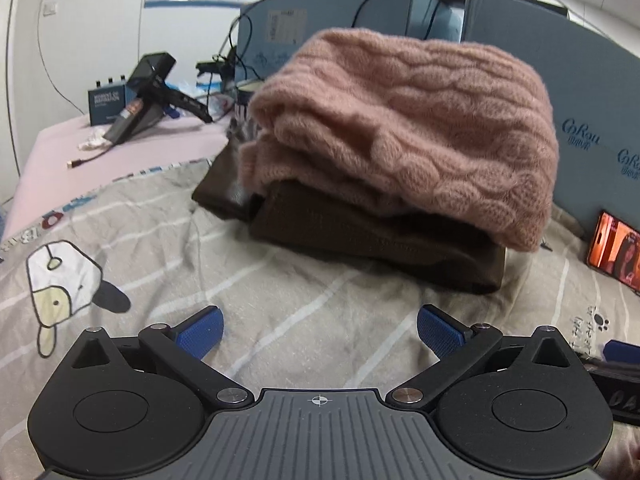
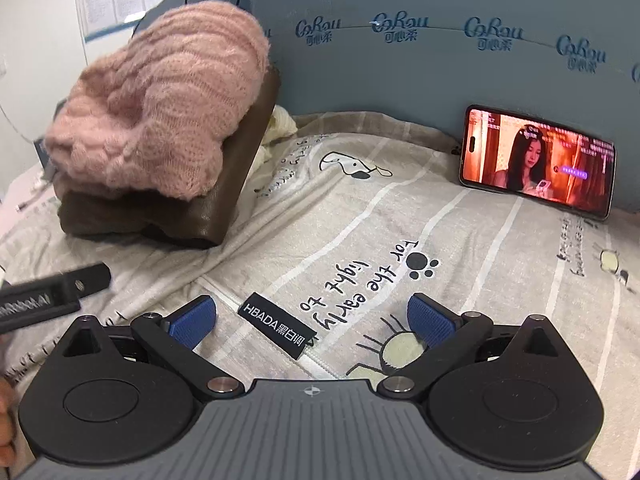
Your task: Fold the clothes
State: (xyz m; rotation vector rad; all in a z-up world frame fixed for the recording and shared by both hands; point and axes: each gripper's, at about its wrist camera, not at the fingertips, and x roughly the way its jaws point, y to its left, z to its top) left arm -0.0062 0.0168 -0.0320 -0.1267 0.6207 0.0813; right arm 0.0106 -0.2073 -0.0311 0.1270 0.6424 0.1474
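A folded pink knit sweater (image 1: 404,132) lies on top of a folded dark brown garment (image 1: 380,248) on the grey printed bedsheet (image 1: 208,248). My left gripper (image 1: 320,330) is open and empty, held low over the sheet in front of the stack. In the right wrist view the same pink sweater (image 2: 160,112) and brown garment (image 2: 224,184) sit at the upper left. My right gripper (image 2: 312,322) is open and empty above the sheet (image 2: 460,264), to the right of the stack. A bit of cream cloth (image 2: 280,124) shows behind the stack.
A phone (image 2: 536,160) playing video leans against the blue cardboard wall (image 2: 440,64) at the right. A black tool (image 1: 152,96), a small blue box (image 1: 106,102) and cables lie on the pink surface at the back left. The left gripper's side (image 2: 52,300) shows at the left.
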